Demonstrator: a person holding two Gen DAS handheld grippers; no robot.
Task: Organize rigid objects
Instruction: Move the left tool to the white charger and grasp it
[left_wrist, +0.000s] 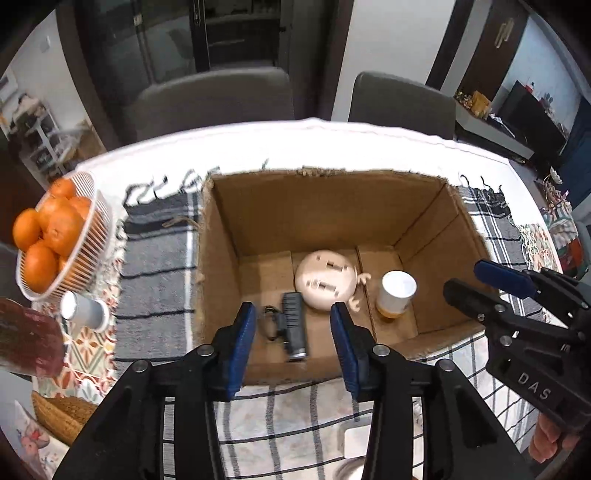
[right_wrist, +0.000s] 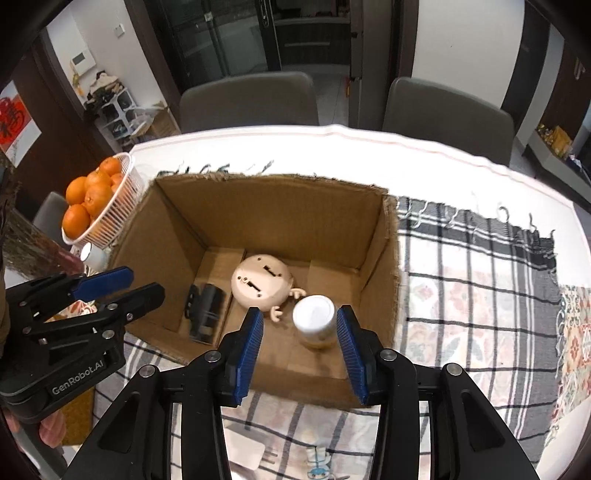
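Left gripper (left_wrist: 293, 334): blue-padded fingers spread wide, nothing between them, poised above the near wall of the open brown cardboard box (left_wrist: 325, 206). Right gripper (right_wrist: 300, 345): equally wide, equally empty, poised over the box's near right portion.

Directly below the left one, on the box floor: a black ribbed cylindrical flashlight-like object (left_wrist: 293, 330) lying flat with a looped strap beside it. Just beyond, touching or nearly touching: a round cream plastic toy (left_wrist: 325, 278) with small arms, underside up. Near the toy, below the right gripper: an upright white-capped jar with amber contents (right_wrist: 314, 319).

Outside the box, on the checked grey-and-white cloth (right_wrist: 480, 266): a white slatted basket of oranges (left_wrist: 70, 236), with a small grey cup (left_wrist: 84, 309) lying on its side just beside it. At the bottom edge of both views, some small white items, too cut off to identify.

Likely hazards: clipping the near cardboard wall on a descent and shoving the whole box across the cloth; tipping the tall jar with a careless finger; snagging the strap; the two grippers crowding each other inside the box.
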